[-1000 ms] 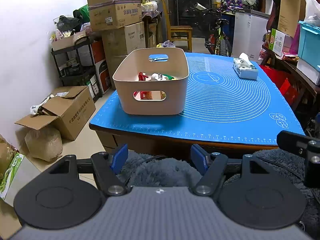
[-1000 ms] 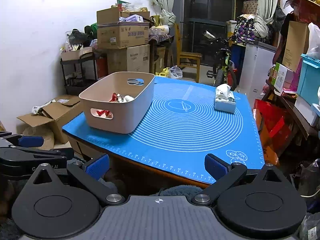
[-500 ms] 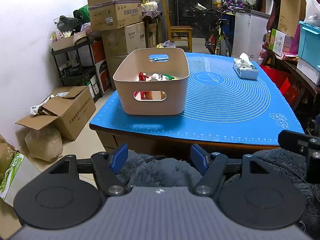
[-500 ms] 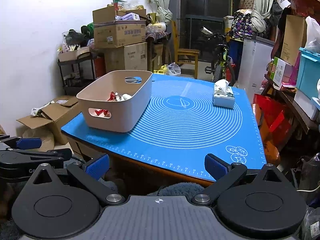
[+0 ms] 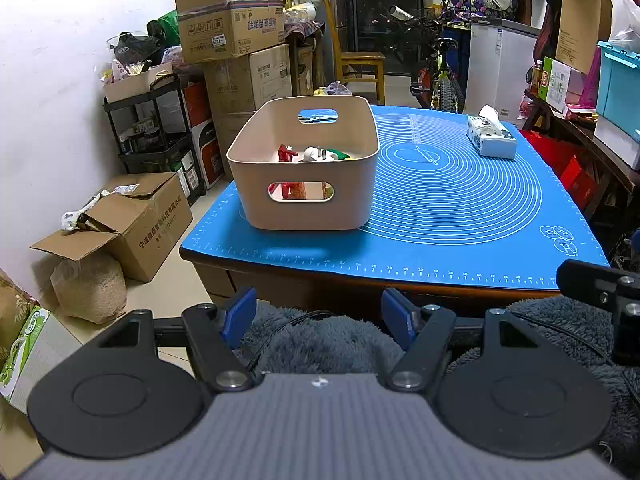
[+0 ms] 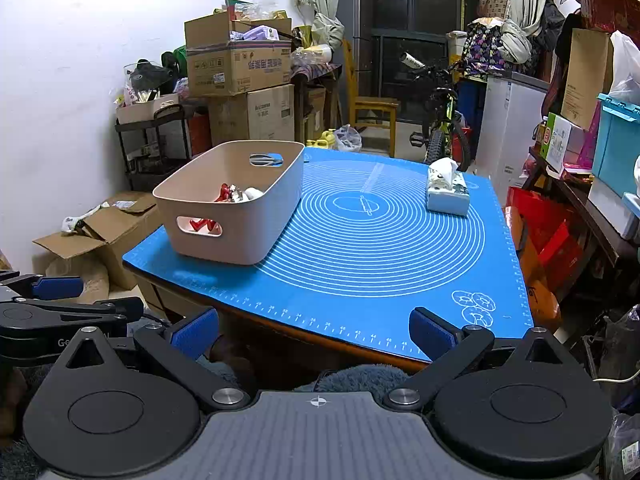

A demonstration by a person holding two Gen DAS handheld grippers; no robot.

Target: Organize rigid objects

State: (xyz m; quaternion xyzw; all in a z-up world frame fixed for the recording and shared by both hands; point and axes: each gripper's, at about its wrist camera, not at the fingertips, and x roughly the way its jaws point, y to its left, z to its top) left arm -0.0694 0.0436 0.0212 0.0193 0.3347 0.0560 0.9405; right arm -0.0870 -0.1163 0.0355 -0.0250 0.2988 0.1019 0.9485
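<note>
From my seat, almost all the change is in the right wrist view: the right gripper (image 6: 314,334) rises and tips a little over the last second, so the blue mat (image 6: 380,248) and the beige bin (image 6: 240,208) sit slightly lower in that view than before, and more of the dark window at the far end shows. The tissue box (image 6: 447,192) slides down with them. In the left wrist view I see only a hair of drift: the right gripper's black body (image 5: 600,284) at the right edge sinks a touch.
</note>
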